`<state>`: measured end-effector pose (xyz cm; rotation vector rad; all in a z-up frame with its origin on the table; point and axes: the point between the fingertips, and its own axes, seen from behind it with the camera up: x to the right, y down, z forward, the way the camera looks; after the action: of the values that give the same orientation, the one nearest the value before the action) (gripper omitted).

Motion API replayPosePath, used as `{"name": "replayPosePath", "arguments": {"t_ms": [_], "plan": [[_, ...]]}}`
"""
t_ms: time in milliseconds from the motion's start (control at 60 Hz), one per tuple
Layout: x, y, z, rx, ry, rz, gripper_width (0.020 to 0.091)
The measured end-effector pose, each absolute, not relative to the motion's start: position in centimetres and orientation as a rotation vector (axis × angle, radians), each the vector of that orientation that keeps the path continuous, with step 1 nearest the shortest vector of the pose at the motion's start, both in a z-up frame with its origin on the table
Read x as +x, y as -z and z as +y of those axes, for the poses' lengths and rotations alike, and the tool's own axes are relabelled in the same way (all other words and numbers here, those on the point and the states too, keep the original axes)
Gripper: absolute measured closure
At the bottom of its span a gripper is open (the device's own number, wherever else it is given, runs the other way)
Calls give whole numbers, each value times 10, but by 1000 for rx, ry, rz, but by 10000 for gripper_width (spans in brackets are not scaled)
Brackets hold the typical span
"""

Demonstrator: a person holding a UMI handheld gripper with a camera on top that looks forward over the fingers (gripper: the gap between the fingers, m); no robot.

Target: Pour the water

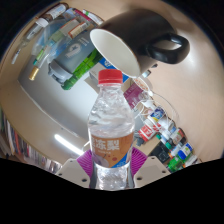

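A clear plastic bottle (110,125) with a red cap and an orange label stands upright between my fingers, held above the table. My gripper (110,172) is shut on the bottle's lower body, with the purple pads (82,160) pressing on both sides. Just beyond the red cap, a black mug (140,38) with a white inside and a handle on the right lies tilted, its mouth turned toward the bottle's top. The cap is on the bottle.
Several small bottles and packets (165,128) lie on the light table to the right of the bottle. More bottles and boxes (60,45) crowd the far left. A white strip (68,143) lies on the table near the left finger.
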<state>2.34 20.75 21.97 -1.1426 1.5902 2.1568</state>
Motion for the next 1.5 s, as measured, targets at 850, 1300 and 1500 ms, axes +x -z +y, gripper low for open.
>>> {"name": "replayPosePath", "arguments": {"t_ms": [850, 1300, 1500], "plan": [[412, -183, 217, -1718, 111, 142, 650], [436, -84, 227, -1762, 159, 226, 638], [435, -86, 224, -1746, 145, 209, 615]]}}
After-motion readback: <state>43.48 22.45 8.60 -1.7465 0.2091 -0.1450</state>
